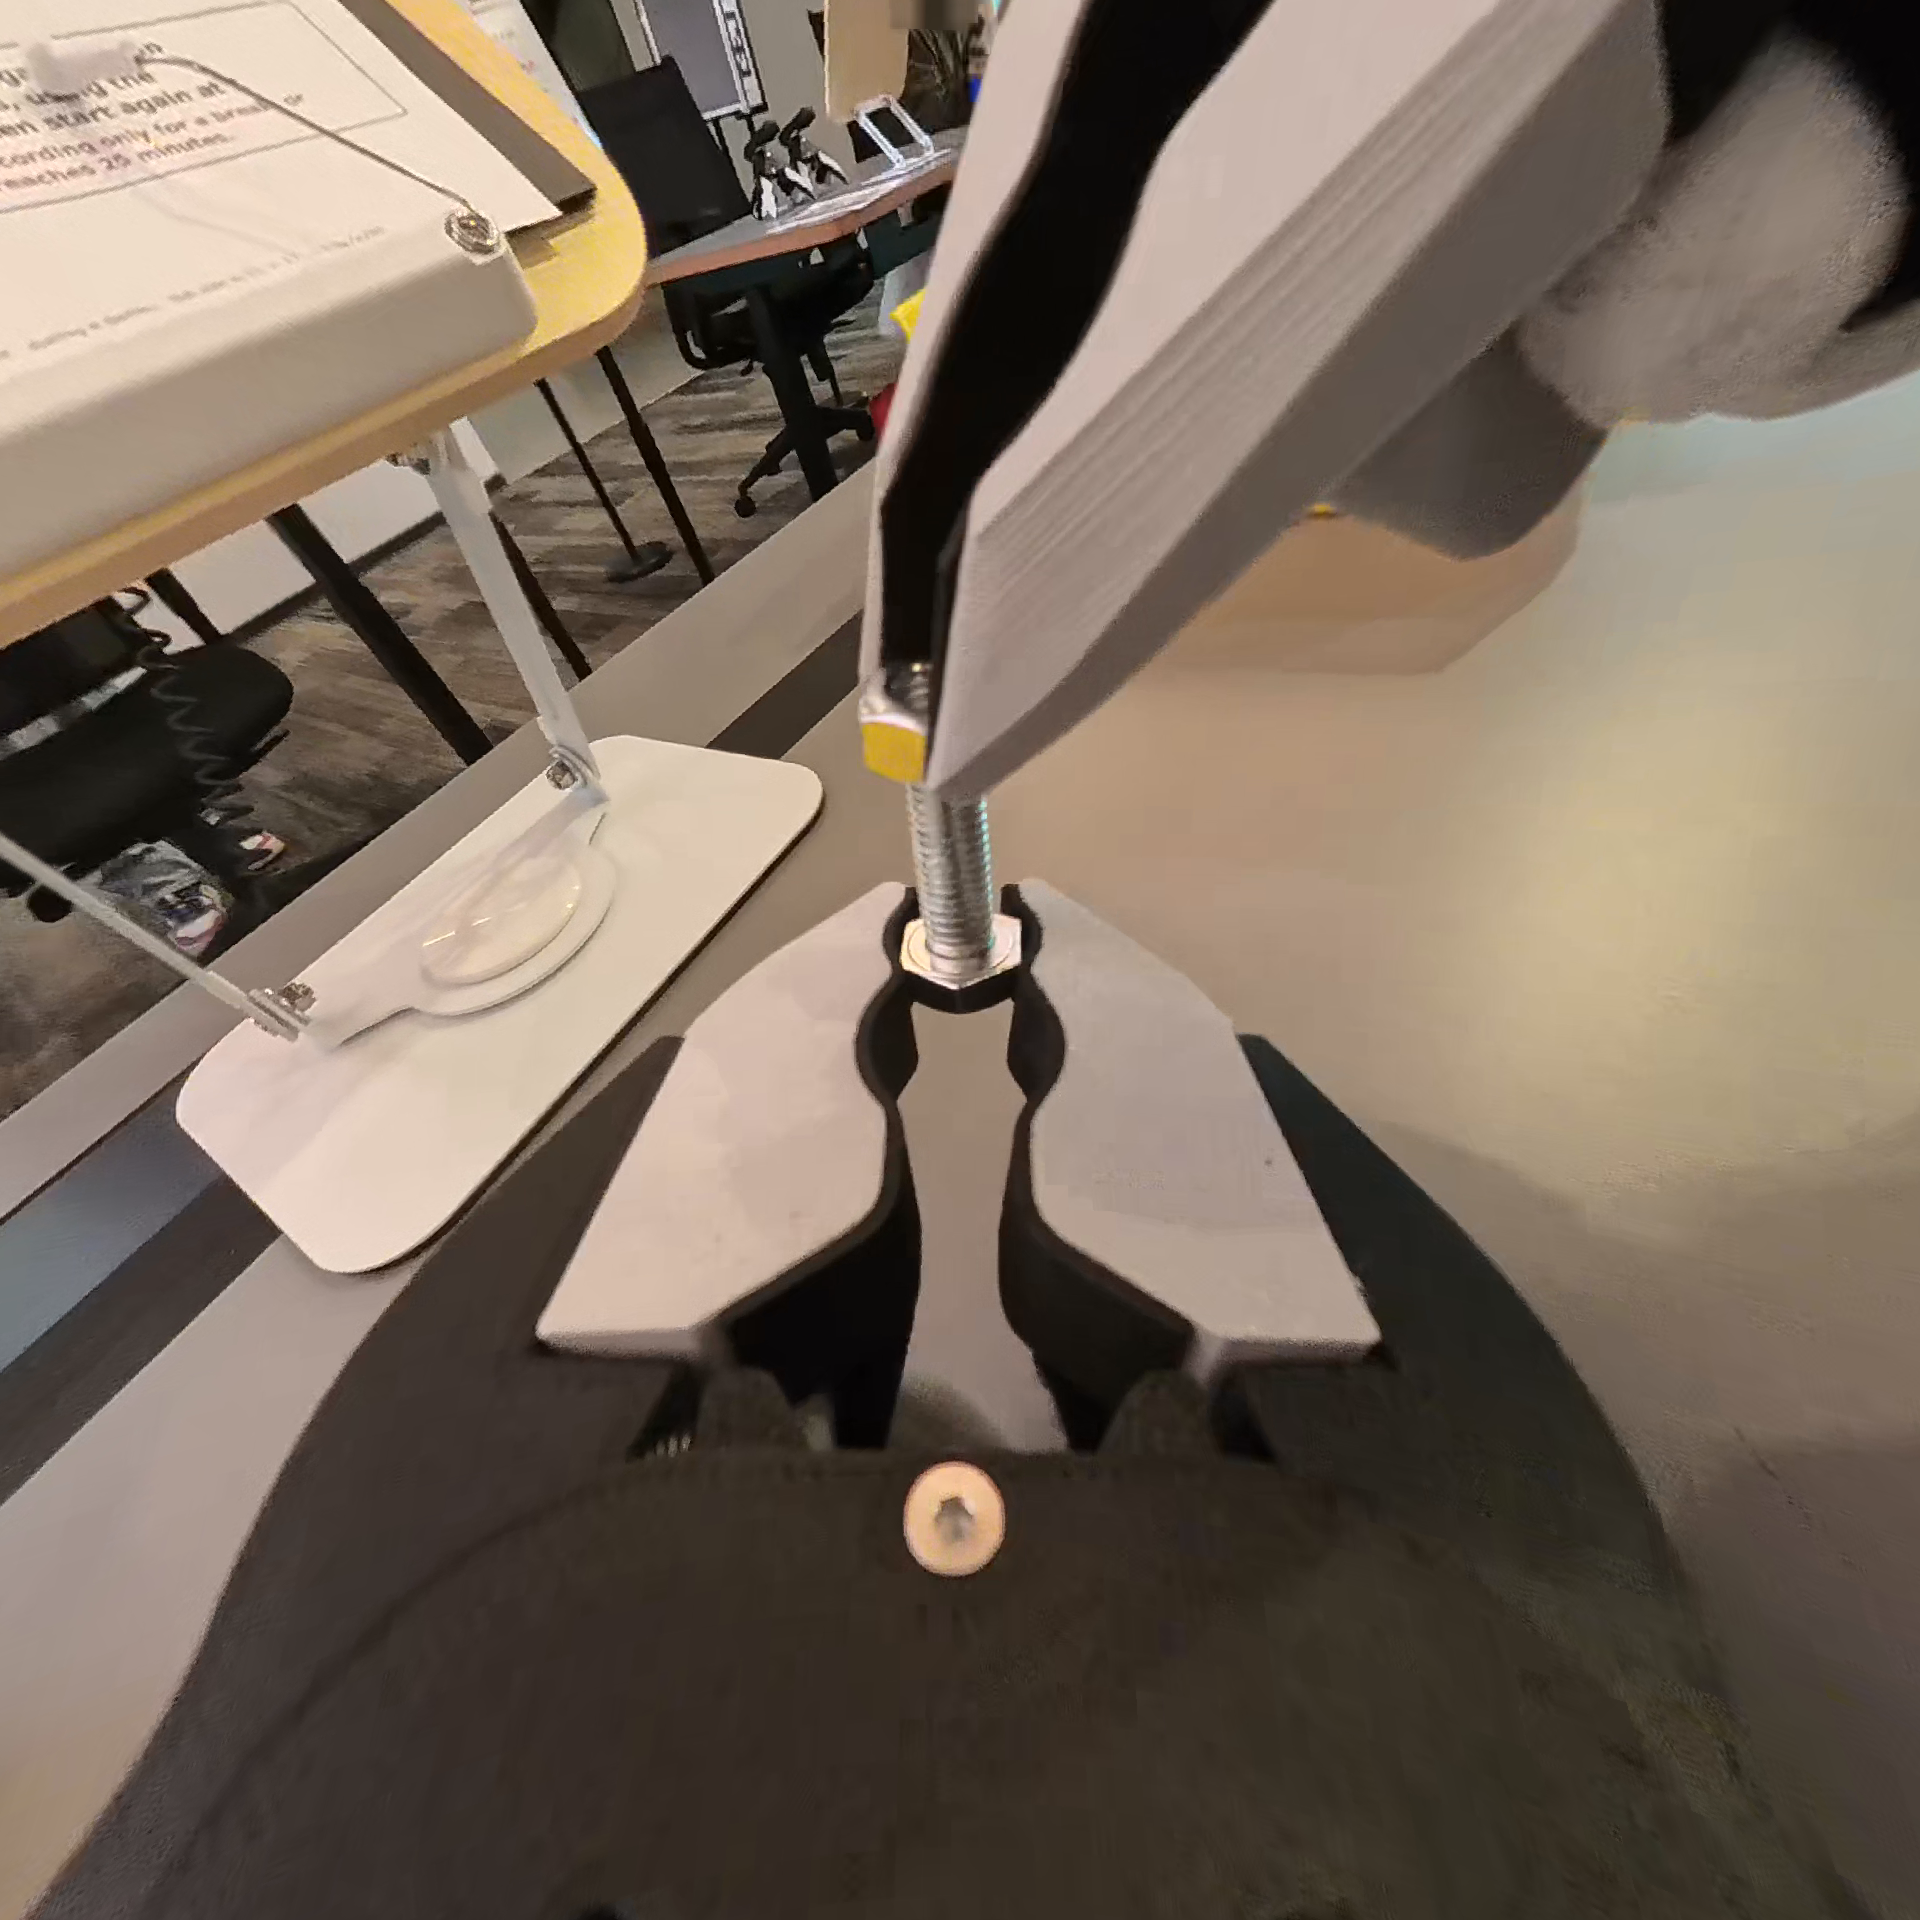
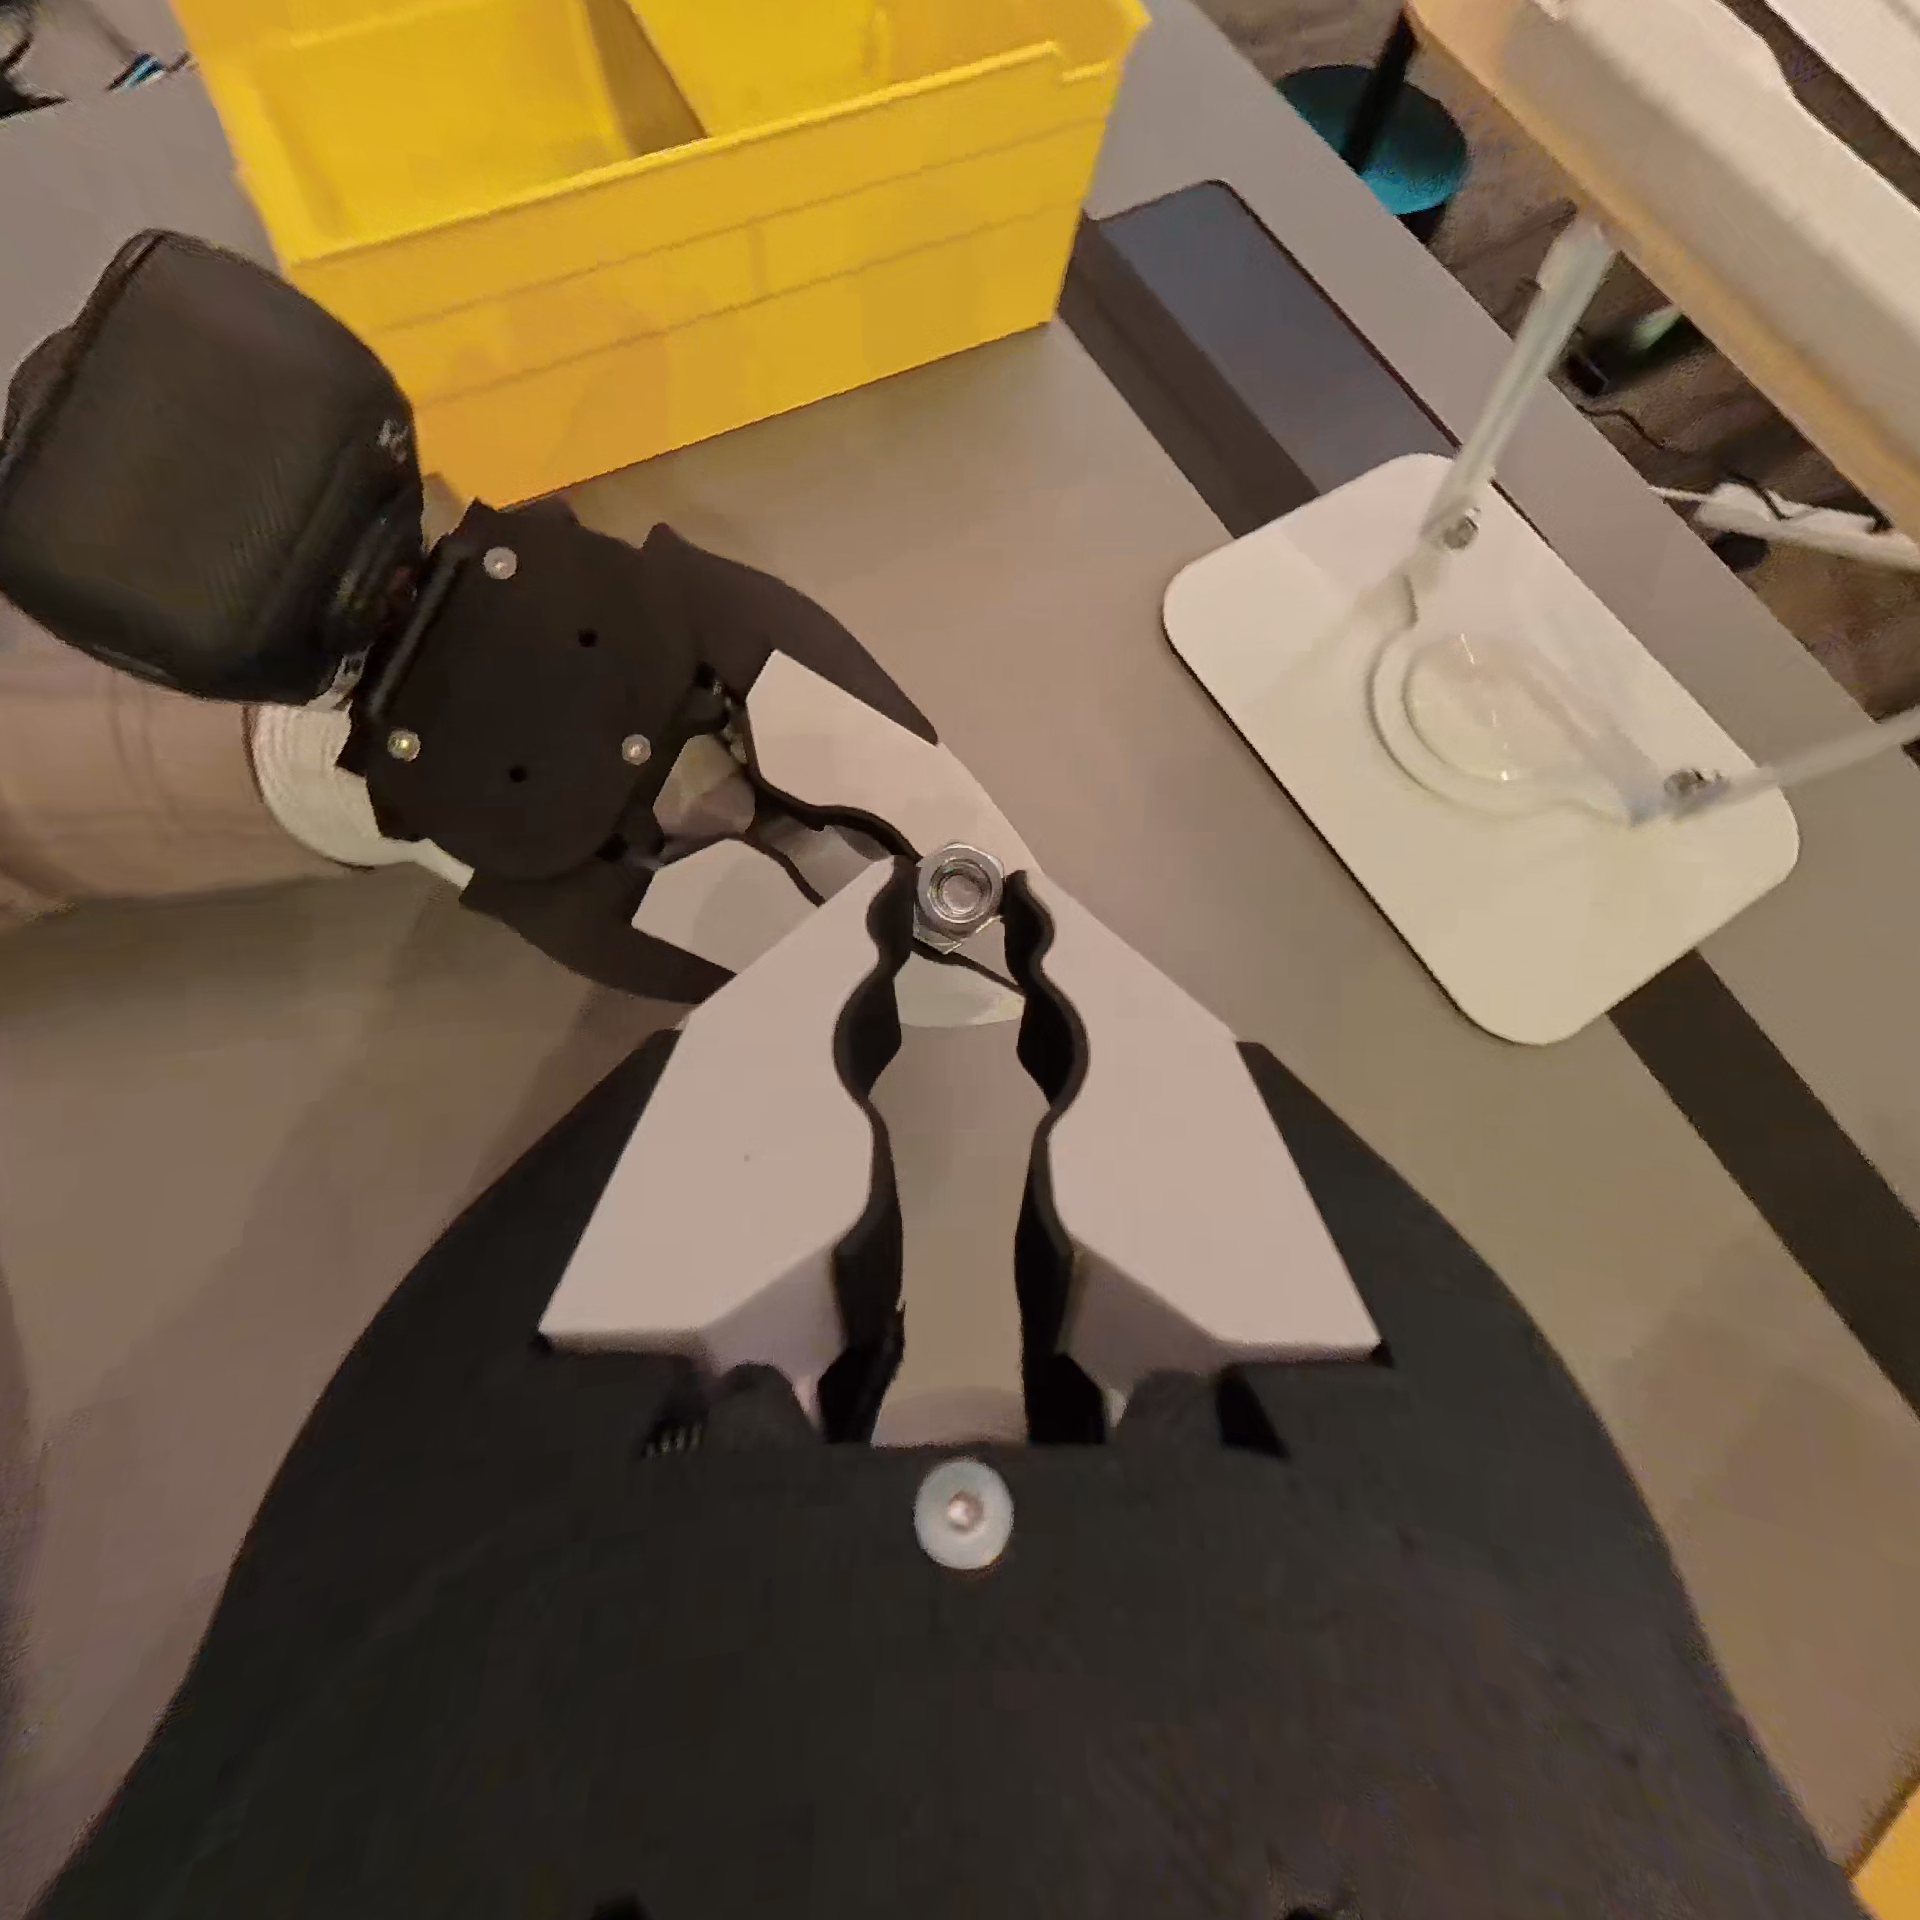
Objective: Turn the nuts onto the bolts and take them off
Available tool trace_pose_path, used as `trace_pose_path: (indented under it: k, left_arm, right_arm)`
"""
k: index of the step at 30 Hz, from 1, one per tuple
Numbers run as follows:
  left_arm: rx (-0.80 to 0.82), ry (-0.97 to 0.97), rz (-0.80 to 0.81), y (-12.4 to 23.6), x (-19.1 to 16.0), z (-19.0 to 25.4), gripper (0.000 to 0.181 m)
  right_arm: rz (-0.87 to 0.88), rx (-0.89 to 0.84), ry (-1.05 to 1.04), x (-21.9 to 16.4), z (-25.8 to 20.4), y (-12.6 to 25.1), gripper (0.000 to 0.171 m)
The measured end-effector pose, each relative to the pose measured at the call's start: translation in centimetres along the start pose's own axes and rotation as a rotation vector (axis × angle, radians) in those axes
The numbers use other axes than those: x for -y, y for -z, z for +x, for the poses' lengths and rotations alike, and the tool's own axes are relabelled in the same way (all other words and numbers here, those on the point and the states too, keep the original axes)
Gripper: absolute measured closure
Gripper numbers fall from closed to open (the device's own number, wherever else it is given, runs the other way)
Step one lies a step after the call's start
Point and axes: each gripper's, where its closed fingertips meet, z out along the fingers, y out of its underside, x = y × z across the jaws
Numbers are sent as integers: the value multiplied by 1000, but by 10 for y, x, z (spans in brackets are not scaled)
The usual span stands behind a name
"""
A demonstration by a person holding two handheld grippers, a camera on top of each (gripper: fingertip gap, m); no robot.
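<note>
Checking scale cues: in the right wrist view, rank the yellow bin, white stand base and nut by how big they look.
1. Yellow bin, largest, though cut off by the top edge.
2. White stand base, clearly smaller.
3. Nut, smallest by far, at the tips of the tongs.
The bin and base lie farther from the camera, so the order holds.

bolt: silver threaded shank, upright, hex head with one yellow face on top, held above the table
nut: silver hex, threaded low on the shank
</note>
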Motion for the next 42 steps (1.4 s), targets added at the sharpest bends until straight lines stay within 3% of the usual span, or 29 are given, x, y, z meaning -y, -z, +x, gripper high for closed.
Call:
trace_pose_path:
  k: [16, 21, 26, 31, 39, 42]
  left_arm:
    - [-10, 8, 9, 0, 2, 2, 167]
    - [-23, 5, 14, -1, 4, 6, 167]
    - [-36, 54, 53, 3, 11, 4, 168]
    - [-61, 116, 100, 7, 19, 3, 168]
    - [-78, 113, 112, 8, 22, 6, 168]
    - [-80, 113, 111, 8, 22, 7, 168]
  right_arm:
    - [-23, -66, -8, 0, 1, 2, 155]
    - [-15, -68, 5, 2, -1, 3, 139]
    - [87, -46, 29, 9, -1, 16, 124]
    - [285, 52, -38, 19, -6, 27, 129]
    - [288, 79, 16, 17, -15, 19, 124]
    - [300, 93, 33, 17, -19, 20, 129]
